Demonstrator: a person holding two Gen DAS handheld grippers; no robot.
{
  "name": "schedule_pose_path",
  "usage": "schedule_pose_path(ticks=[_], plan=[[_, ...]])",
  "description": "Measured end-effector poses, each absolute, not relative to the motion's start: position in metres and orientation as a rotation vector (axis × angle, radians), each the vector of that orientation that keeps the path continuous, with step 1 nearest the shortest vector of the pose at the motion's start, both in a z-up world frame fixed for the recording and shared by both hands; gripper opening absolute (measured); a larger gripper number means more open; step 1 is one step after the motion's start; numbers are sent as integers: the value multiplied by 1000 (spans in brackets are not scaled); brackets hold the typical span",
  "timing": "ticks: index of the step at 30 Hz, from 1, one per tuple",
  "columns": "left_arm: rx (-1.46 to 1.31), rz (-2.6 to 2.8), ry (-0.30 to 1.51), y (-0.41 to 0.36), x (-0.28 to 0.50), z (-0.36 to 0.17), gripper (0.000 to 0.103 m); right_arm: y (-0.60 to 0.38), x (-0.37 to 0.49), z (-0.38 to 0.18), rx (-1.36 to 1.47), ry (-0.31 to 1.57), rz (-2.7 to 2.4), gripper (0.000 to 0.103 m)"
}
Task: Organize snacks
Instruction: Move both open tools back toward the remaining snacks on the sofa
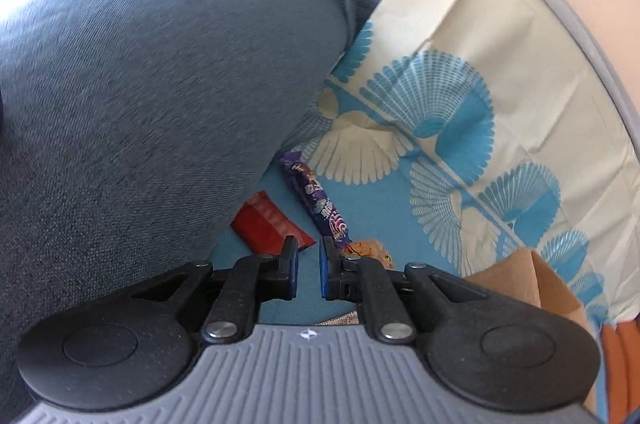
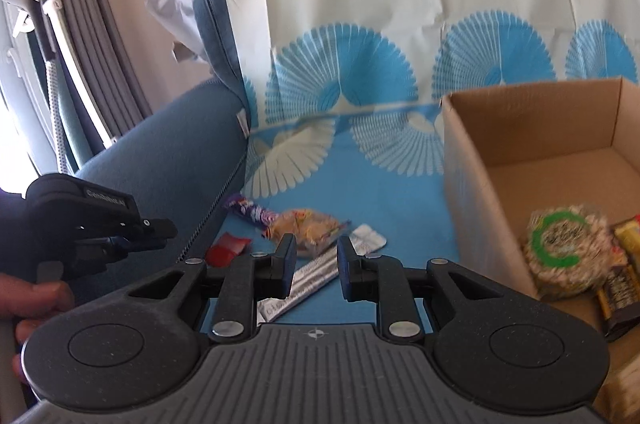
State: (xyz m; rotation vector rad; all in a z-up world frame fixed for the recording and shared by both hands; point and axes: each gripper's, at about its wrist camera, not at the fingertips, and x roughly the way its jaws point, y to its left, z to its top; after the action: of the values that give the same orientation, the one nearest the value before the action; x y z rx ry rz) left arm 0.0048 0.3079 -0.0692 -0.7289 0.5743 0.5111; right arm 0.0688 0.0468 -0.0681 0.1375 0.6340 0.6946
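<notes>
Loose snacks lie on the blue patterned cloth (image 2: 360, 183): a purple wrapped bar (image 1: 316, 201) (image 2: 250, 209), a red packet (image 1: 268, 224) (image 2: 226, 248), a clear bag of yellow snacks (image 2: 308, 226) (image 1: 372, 250), a silver stick pack (image 2: 304, 284) and a white blister pack (image 2: 366, 238). My left gripper (image 1: 309, 272) is open and empty, just above the red packet and purple bar; it also shows in the right wrist view (image 2: 132, 236). My right gripper (image 2: 316, 268) is open and empty above the silver stick pack. A cardboard box (image 2: 472, 191) at the right holds a round rice cake pack (image 2: 568, 252) and dark bars (image 2: 620, 292).
A blue sofa armrest (image 1: 140, 103) (image 2: 168, 159) borders the snacks on the left. The cloth runs up the sofa back (image 2: 400, 3). The box corner (image 1: 528, 280) sits right of the left gripper. Curtains and a white stand (image 2: 60, 23) are at the far left.
</notes>
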Motion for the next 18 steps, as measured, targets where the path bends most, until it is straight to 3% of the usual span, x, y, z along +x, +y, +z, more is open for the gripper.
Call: schedule_pose_path(ticks=[7,9,11,14,18], plan=[[-788,483,598,304,14,-78,15,85,89,-95,140,726,681,24],[-811,492,602,303,20,-82,21,96,96,-104,120,742,669,29],[-841,504,602,305,22,-86,34,106,104,-113,123,775,658,44],[-878,516,598,306,25,-91,46,119,114,-126,123,828,640,62],[-894,556,600,307,30,-94,47,132,124,-139,105,883,617,70]])
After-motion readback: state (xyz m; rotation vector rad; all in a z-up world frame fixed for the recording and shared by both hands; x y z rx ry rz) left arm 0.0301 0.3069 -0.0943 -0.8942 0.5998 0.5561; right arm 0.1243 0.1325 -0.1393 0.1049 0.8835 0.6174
